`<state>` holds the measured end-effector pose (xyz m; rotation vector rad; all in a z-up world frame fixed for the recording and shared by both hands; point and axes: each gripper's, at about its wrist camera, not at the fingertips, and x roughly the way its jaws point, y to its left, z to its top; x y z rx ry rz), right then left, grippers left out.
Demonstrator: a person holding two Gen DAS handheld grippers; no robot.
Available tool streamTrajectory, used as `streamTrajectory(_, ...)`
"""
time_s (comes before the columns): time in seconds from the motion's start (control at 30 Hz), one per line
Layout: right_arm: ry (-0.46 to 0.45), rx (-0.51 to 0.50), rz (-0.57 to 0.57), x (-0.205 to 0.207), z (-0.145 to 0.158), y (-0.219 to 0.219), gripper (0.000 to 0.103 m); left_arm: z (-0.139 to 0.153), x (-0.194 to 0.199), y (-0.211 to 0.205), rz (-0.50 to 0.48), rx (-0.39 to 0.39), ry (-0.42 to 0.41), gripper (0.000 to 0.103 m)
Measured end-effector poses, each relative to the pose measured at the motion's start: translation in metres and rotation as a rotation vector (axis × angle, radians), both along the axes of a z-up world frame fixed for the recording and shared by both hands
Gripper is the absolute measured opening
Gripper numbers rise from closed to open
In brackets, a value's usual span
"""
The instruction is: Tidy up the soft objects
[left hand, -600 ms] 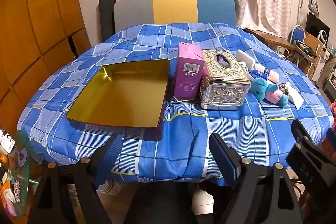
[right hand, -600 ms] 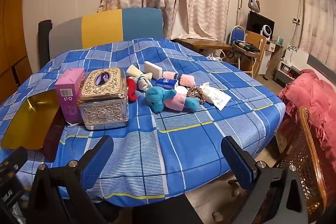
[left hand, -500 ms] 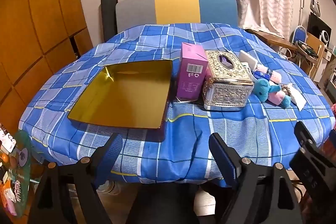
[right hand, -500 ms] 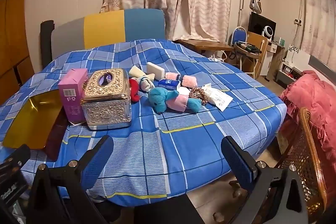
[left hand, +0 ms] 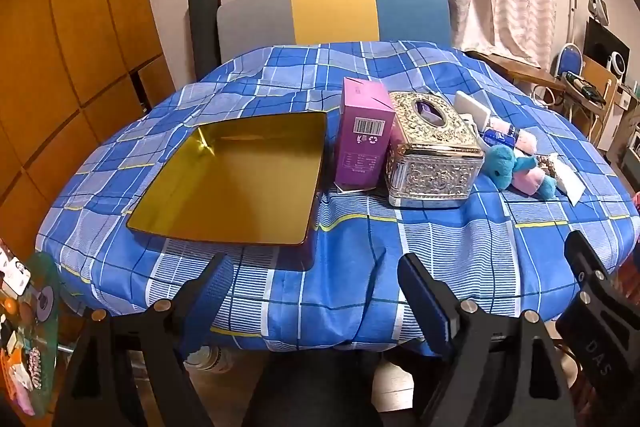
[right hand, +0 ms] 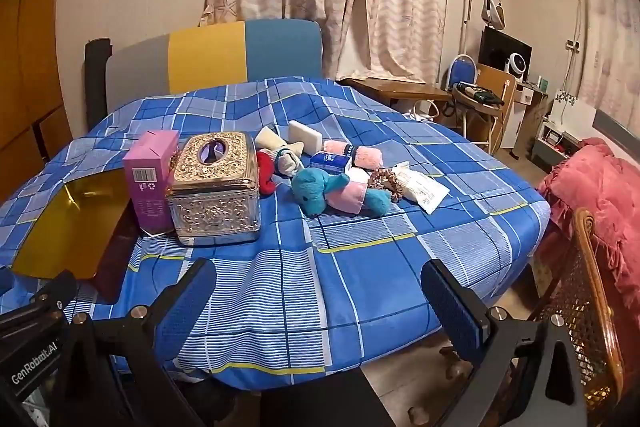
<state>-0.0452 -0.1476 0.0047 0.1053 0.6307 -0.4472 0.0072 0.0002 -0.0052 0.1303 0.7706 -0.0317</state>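
Both views have crept a little nearer the tabletop (left hand: 460, 247) over the last half second, its blue checked cloth filling slightly more of each frame; nothing on it has shifted, so I judge the sorting has not begun and this is only the approach.

Largest on the cloth is the open gold tin (left hand: 236, 187), empty, at the near left edge, the likely home for the soft things. Just right of it stands the pink carton (left hand: 362, 135), touching the ornate metal tissue box (left hand: 430, 155).

Beyond that box lies the soft pile. The teal plush (right hand: 336, 193), wrapped in pink, lies on its side, long axis running across the tabletop, head toward the tissue box and feet toward the right edge. Behind it a pink rolled towel (right hand: 354, 153) lies crosswise too, with a red and cream plush (right hand: 276, 163) and a white sponge (right hand: 305, 137) near it.

Left tongs (left hand: 316, 291) and right tongs (right hand: 320, 299) hang off the near edge, spread wide and holding nothing.
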Motion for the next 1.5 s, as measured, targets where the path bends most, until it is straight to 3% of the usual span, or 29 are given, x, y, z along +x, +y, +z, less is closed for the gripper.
streamTrajectory(1.5, 0.004, 0.008, -0.006, -0.0007, -0.002, -0.003, 0.103, -0.0038, 0.0024, 0.0039, -0.011, -0.024, 0.032, 0.086)
